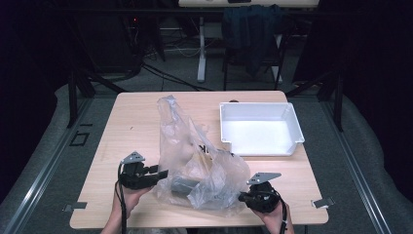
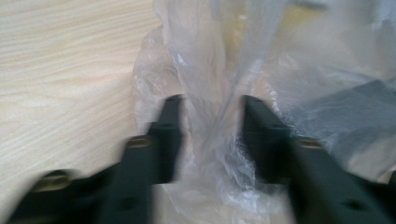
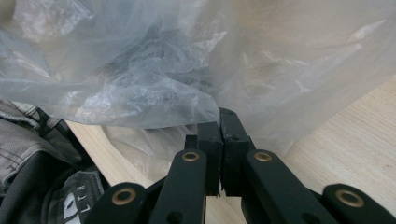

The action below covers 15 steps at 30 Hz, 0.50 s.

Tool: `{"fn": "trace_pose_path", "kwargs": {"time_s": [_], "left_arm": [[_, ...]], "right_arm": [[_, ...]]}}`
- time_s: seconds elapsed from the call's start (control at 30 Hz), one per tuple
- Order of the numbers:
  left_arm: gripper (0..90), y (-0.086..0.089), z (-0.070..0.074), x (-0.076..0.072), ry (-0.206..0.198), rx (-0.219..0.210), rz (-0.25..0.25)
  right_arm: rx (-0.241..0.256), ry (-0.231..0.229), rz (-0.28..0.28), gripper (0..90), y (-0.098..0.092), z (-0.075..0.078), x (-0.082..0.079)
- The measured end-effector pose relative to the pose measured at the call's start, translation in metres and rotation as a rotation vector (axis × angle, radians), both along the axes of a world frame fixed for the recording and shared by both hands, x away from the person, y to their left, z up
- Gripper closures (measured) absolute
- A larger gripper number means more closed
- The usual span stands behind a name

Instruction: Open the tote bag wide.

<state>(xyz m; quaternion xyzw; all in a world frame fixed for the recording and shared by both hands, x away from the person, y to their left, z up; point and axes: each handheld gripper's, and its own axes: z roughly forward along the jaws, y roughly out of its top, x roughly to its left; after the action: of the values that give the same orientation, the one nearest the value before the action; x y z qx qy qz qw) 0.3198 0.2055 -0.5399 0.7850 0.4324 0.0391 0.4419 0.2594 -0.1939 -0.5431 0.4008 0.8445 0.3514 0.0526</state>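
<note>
The high view is dim at its margins: everything around the pale wooden table (image 1: 136,122) sinks into near black, while the tabletop itself is evenly lit from above with only soft, faint shadows. Beside the table's far right corner, the white plastic rectangular tray (image 1: 287,127) is the brightest patch, its floor almost washed out. The crumpled clear plastic bag (image 1: 195,161) at the table's near edge carries small white glints. In the left gripper view motion blur smears the black jaws and the film (image 2: 219,93). The right gripper view is sharp near the jaws, softer on the bag (image 3: 140,70) behind.
</note>
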Motion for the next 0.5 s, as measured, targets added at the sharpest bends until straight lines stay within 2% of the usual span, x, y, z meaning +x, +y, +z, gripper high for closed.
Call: {"fn": "trace_pose_path", "kwargs": {"time_s": [0.03, 0.1, 0.17, 0.23, 0.27, 0.37, 0.43, 0.5], "left_arm": [[76.1, 0.0, -0.001, -0.001, 0.007, 0.0, -0.027], [89.1, -0.001, -0.001, -0.011, -0.013, 0.031, -0.052], [89.9, 0.004, 0.001, -0.022, -0.013, 0.049, -0.077], [89.9, 0.01, 0.002, -0.031, -0.002, 0.039, -0.093], [90.0, 0.012, 0.001, -0.035, 0.003, 0.059, -0.104], [90.0, 0.013, -0.006, -0.04, 0.029, 0.084, -0.121], [90.0, 0.012, -0.011, -0.043, 0.054, 0.075, -0.131], [90.0, 0.011, -0.014, -0.045, 0.053, 0.097, -0.14]], "right_arm": [[0.0, -0.005, 0.003, 88.9, 0.0, 0.0, 0.0], [0.017, -0.017, 0.009, 88.9, -0.001, 0.003, -0.002], [0.033, -0.026, 0.017, 88.9, -0.003, 0.006, -0.006], [0.061, -0.038, 0.037, 88.9, -0.003, 0.011, -0.008], [0.061, -0.041, 0.041, 89.0, -0.003, 0.013, -0.009], [0.041, -0.014, 0.054, 89.0, 0.0, 0.008, -0.007], [0.012, 0.004, 0.064, 89.0, 0.001, 0.003, -0.005], [-0.007, 0.035, 0.072, 89.0, 0.003, 0.0, -0.003]]}}
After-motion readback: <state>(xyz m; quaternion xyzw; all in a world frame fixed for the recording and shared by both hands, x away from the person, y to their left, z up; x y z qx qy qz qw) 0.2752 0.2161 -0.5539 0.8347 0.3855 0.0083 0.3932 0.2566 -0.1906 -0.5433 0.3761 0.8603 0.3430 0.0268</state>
